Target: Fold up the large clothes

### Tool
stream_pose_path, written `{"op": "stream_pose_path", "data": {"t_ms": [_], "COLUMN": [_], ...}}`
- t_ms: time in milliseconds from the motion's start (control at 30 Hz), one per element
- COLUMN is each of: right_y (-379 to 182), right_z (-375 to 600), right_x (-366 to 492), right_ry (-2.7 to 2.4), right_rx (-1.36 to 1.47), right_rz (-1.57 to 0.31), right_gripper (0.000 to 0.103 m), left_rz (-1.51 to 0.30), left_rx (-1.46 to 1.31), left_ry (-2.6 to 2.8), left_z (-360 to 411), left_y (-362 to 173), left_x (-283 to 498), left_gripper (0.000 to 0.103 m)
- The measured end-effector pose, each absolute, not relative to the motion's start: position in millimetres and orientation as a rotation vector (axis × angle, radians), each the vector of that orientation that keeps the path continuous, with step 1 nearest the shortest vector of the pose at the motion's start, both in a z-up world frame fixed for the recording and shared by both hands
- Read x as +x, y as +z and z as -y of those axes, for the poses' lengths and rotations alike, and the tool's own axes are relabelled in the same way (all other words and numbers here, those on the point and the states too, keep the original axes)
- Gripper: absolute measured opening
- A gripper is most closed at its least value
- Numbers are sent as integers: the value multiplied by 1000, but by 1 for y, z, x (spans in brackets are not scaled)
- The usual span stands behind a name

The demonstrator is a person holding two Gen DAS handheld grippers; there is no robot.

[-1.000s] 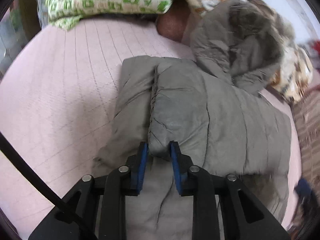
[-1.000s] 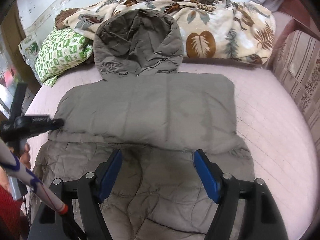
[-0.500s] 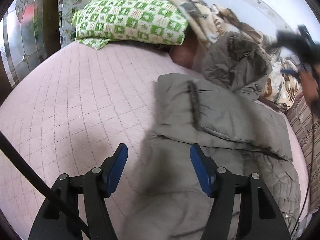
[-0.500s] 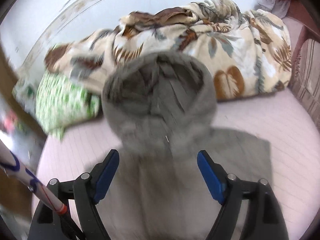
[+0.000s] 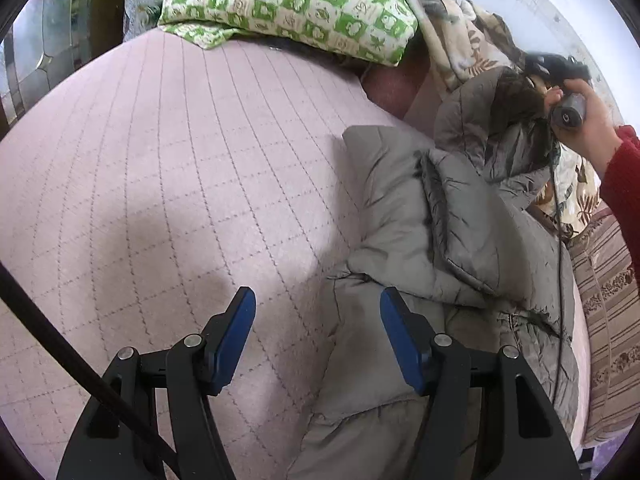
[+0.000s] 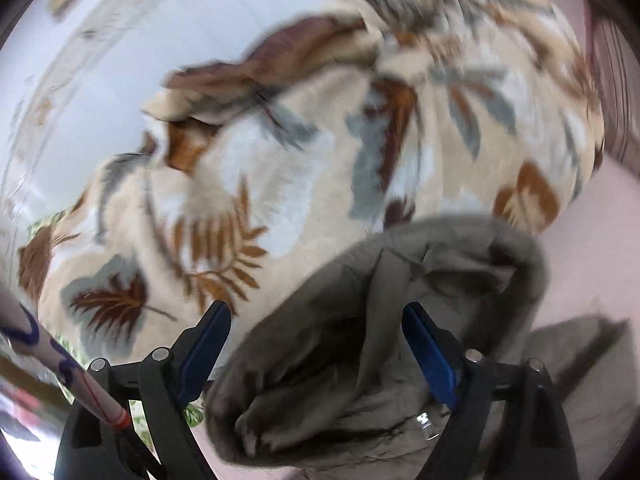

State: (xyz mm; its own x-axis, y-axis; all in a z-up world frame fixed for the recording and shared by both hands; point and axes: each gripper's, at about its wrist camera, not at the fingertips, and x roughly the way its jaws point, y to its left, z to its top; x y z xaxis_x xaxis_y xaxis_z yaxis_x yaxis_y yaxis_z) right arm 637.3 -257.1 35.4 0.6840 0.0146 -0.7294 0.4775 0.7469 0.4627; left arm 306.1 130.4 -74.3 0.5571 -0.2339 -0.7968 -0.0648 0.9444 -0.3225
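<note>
**Coat half folded on the bed, both tools wide apart**

The grey padded coat (image 5: 448,240) is lying on the right half of the bed (image 5: 168,168), its upper part doubled over the lower part so a thick folded edge is running across it. The shell is looking matte and crinkled, with quilted seams and puffy panels. Its hood (image 6: 400,320) is standing up at the far end, bunched into deep creases, with its opening facing your right tool.

You are holding your left tool (image 5: 316,334) low over the bed at the coat's near edge, its blue-padded fingers spread apart and gripping nothing; the right finger is sitting over grey fabric, the left over bare bedding. Your right tool (image 6: 316,344) is hovering at the hood, its fingers also spread wide, with the hood fabric lying between them but not pinched. In the left view, your right hand (image 5: 588,120), in a red sleeve, is gripping that tool's handle above the hood.

The bed cover is pink, stitched in a grid. A green-and-white checked pillow (image 5: 288,4) and a cream leaf-print blanket (image 6: 280,152) are piled at the head, behind the hood.
</note>
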Motion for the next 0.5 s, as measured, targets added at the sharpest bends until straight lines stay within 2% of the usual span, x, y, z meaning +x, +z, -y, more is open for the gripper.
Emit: {"op": "stream_pose_path", "data": {"t_ms": [33,100,200,500], "right_y": [28,21,25,52], "right_z": [260,263,262,238], "right_x": [639,635,611,432], "right_ry": [-283,-257,-215,-60], "right_rx": [711,726,687,490], "right_rz": [-798,-813,-830,-896], "right_gripper": [85,27,17,13], "left_rz": [-983,-984,-976,-986], "left_rx": [-336,-340,-357,-402], "left_ry": [-104,-103,-100,-82], "left_z": [-130,-130,-133,-149], "left_y": [-75,-74,-71,-68], "left_x": [307,306,302,293], "left_gripper": [64,64,64,64]}}
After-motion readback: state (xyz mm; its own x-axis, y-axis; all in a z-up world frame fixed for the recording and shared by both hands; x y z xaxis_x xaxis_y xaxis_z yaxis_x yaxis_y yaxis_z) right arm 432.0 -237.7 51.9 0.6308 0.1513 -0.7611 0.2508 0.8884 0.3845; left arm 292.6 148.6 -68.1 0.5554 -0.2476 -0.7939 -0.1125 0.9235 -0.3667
